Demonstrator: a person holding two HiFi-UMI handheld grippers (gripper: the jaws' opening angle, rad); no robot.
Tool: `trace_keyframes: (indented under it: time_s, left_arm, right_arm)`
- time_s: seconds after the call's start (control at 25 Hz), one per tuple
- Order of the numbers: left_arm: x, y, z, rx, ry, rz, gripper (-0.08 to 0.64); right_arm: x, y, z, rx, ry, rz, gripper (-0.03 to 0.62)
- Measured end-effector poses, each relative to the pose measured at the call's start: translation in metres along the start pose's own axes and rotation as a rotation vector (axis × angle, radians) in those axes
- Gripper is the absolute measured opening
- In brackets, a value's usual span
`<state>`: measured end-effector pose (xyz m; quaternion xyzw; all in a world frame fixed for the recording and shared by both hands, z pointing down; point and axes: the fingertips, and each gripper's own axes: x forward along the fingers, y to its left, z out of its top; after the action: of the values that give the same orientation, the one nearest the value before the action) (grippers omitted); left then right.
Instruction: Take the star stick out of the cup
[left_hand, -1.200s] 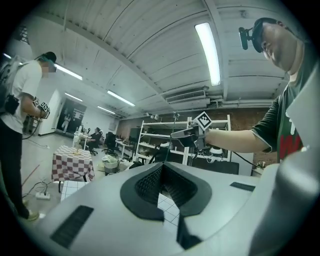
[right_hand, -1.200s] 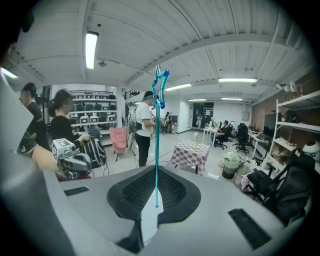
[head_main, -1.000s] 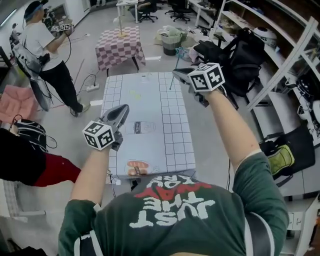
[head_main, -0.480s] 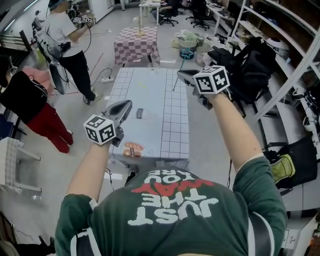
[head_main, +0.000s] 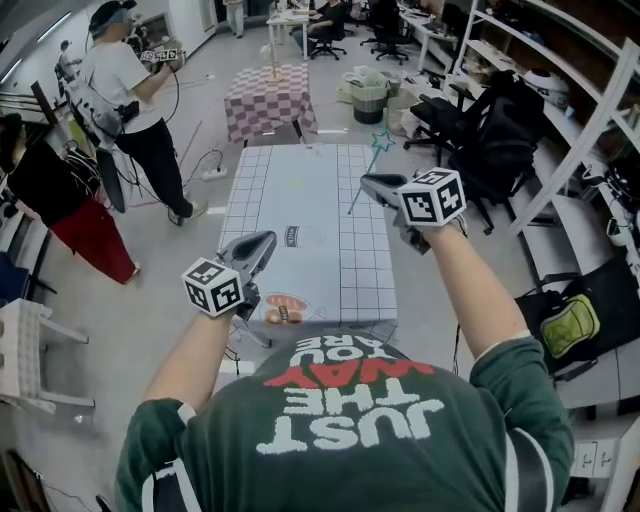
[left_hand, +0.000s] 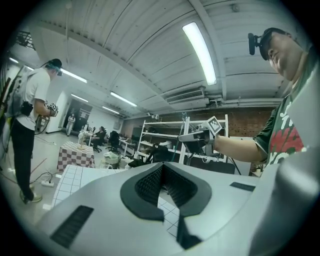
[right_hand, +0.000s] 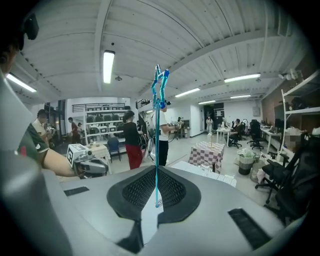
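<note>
Over the table, the outstretched right gripper pinches the star stick near its lower end; left gripper closed, empty

Strip lights shine over a workshop's grey floor, where a grid-topped bench, a checkered table, white shelving and office chairs stand before a brick wall.

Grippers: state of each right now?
Left gripper: shut, nothing between the jaws.
Right gripper: shut on the star stick.
</note>
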<state>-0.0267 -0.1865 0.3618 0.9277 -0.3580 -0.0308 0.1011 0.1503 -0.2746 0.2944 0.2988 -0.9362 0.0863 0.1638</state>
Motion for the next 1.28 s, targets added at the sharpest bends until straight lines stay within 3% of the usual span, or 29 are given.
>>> trace_keyframes:
  time_s: [0.4,0.68,1.08,1.28]
  left_arm:
    - [-0.034,0.055,-0.028,-0.070,0.040,-0.078,0.008]
    - [-0.040,0.065,-0.068,-0.129,0.090,-0.098,0.008]
    - [-0.031,0.064,-0.135,-0.188,0.168,-0.082,0.008]
    - [-0.023,0.073,-0.160,-0.200,0.211,-0.081,0.008]
  right_arm:
    - [0.043,0.040,-0.034,0.105,-0.005,-0.046,0.043]
    - [0.070,0.047,-0.069,0.195,0.016,-0.037,0.042]
    - [0.098,0.042,-0.152,0.398,0.040,0.032,0.042]
    - [0.118,0.035,-0.193,0.561,0.049,0.070,0.043]
